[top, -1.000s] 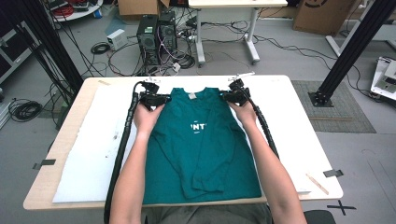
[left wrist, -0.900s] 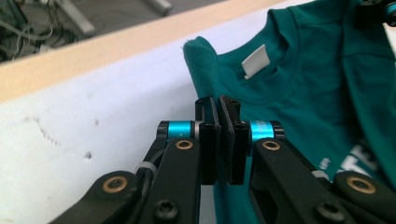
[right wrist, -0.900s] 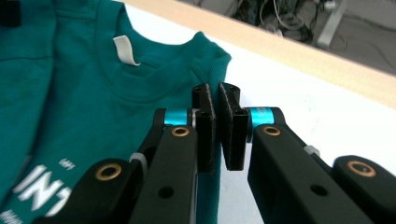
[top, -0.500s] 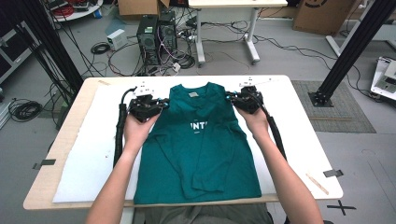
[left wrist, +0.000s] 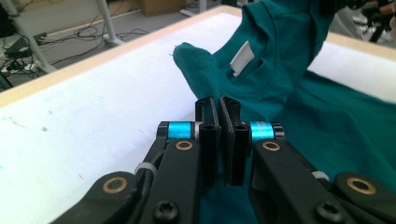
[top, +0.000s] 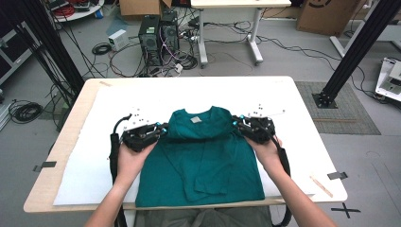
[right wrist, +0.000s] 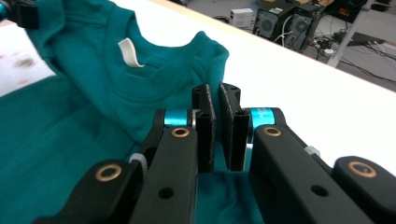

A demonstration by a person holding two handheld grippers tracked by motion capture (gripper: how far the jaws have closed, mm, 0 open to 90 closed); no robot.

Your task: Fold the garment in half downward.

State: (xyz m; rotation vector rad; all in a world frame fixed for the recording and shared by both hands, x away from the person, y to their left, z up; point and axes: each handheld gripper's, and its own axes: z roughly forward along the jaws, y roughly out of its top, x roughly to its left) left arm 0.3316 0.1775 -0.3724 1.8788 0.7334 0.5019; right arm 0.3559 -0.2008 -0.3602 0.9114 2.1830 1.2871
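A teal T-shirt lies on the white-covered table, its top part doubled over toward the near edge with the neck label facing up. My left gripper is shut on the shirt's left shoulder, and teal cloth rises from between its jaws. At the other shoulder my right gripper is shut on the cloth too. In the right gripper view the shirt bunches up just behind the jaws, which stand a sliver apart.
A thin wooden stick lies near the table's front right corner. Bare white cover runs along the far side and both sides of the shirt. Beyond the table stand computer towers, cables, a desk and black frame posts.
Both grippers have drawn the shirt's shoulders from the far part of the table toward the person, folding the top over the body. The collar label now faces up.
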